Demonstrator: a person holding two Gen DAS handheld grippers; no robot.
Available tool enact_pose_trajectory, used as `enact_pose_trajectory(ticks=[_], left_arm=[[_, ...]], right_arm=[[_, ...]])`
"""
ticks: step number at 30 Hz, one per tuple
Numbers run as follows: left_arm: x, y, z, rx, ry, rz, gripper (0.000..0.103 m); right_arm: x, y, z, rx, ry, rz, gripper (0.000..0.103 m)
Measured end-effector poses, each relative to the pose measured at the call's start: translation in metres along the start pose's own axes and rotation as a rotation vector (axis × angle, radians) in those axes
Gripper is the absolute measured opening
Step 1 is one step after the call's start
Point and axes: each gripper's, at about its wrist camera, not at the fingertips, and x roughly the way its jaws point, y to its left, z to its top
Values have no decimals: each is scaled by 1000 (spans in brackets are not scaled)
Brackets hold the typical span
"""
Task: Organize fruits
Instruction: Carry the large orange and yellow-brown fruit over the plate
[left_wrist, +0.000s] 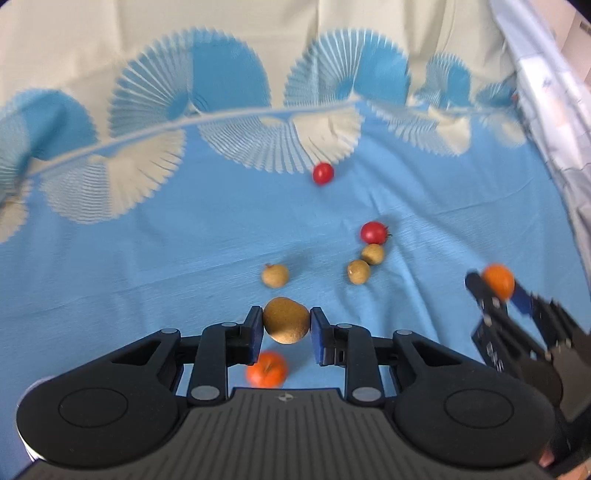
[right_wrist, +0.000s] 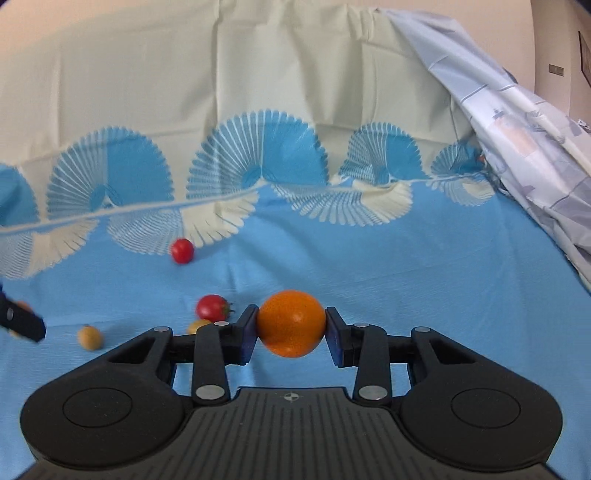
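My left gripper (left_wrist: 286, 326) is shut on a brown kiwi (left_wrist: 286, 314), held above the blue cloth (left_wrist: 147, 258). My right gripper (right_wrist: 291, 332) is shut on an orange (right_wrist: 291, 317); the left wrist view shows that gripper (left_wrist: 496, 288) at the right with the same orange (left_wrist: 499, 278). A second orange (left_wrist: 266, 370) lies on the cloth under the left gripper. Two red tomatoes (left_wrist: 323, 173) (left_wrist: 374, 232) and three small tan fruits (left_wrist: 275, 275) (left_wrist: 358, 271) (left_wrist: 372, 254) lie scattered ahead. One finger of the left gripper (right_wrist: 20, 321) shows at the left edge of the right wrist view.
The blue cloth has a band of fan patterns (right_wrist: 258, 184) along its far edge and rises into a cream backdrop (right_wrist: 258, 74). A heap of pale patterned fabric (right_wrist: 517, 147) slopes down at the right.
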Motion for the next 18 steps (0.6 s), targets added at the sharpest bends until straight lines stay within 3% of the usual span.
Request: enact_pose_trajectory(ticks=[3, 8, 14, 18], left_arm=[[-49, 15, -27, -26, -26, 20, 30], [-117, 46, -90, -92, -18, 70, 30], [-172, 90, -174, -168, -3, 159, 30], [-199, 116, -219, -230, -21, 173, 30]], right_arm=[[-54, 6, -2, -1, -6, 71, 40], [-136, 32, -10, -3, 34, 269, 40], [-205, 83, -21, -7, 134, 506, 40], [-244, 118, -28, -93, 134, 583, 40]])
